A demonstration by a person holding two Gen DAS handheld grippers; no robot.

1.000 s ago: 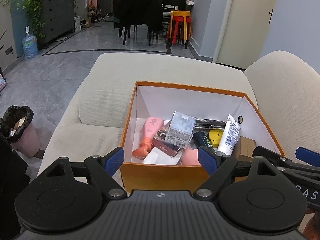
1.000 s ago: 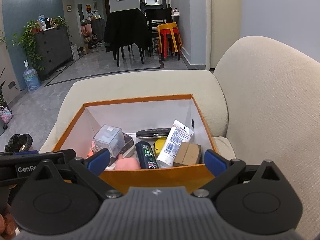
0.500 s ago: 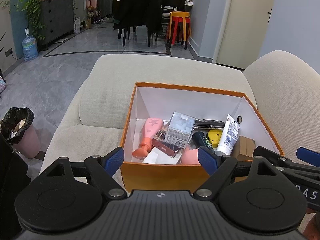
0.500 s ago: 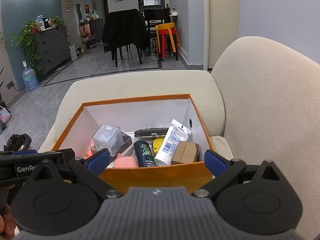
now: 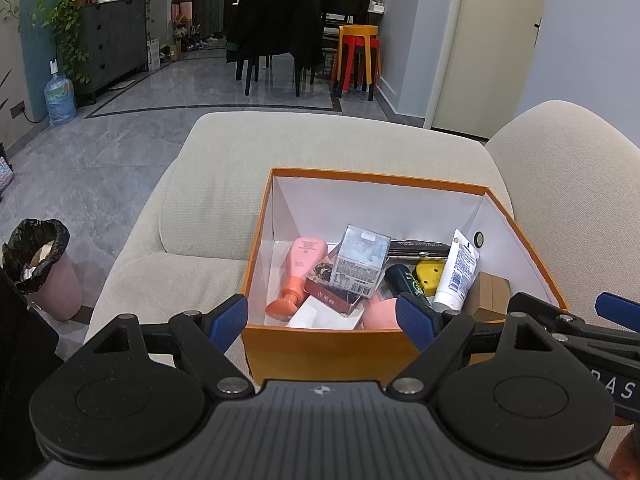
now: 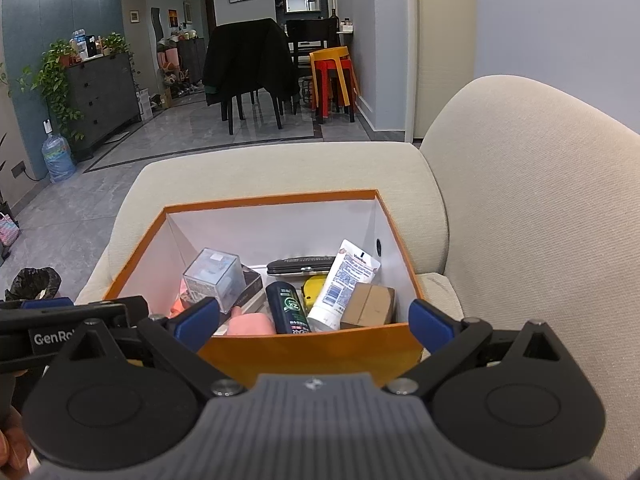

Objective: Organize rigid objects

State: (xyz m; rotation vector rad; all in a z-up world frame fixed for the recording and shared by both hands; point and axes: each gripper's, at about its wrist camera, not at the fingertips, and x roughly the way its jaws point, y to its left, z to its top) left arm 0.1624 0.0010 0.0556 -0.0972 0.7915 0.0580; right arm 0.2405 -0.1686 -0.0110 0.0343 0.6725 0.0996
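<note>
An orange box (image 5: 320, 350) (image 6: 304, 354) with white inner walls rests on a beige sofa. Inside lie a pink bottle (image 5: 298, 270), a clear cube box (image 5: 362, 260) (image 6: 214, 274), a dark red flat box (image 5: 330, 296), a black case (image 5: 418, 247) (image 6: 300, 266), a dark green bottle (image 5: 406, 280) (image 6: 288, 306), a yellow item (image 5: 428, 276), a white tube (image 5: 456, 274) (image 6: 342, 284) and a brown carton (image 5: 486, 296) (image 6: 368, 306). My left gripper (image 5: 322, 316) is open just before the box's near wall. My right gripper (image 6: 314, 318) is open there too, holding nothing.
The beige sofa's armrest (image 5: 320, 148) lies beyond the box, its backrest (image 6: 540, 200) to the right. A pink bin with a black liner (image 5: 44, 264) stands on the grey tiled floor at the left. Chairs, stacked stools (image 5: 356, 56) and a dark cabinet stand far back.
Both views have shifted only slightly; the box and its contents sit a little lower in the right wrist view. Both grippers stay open and empty.
</note>
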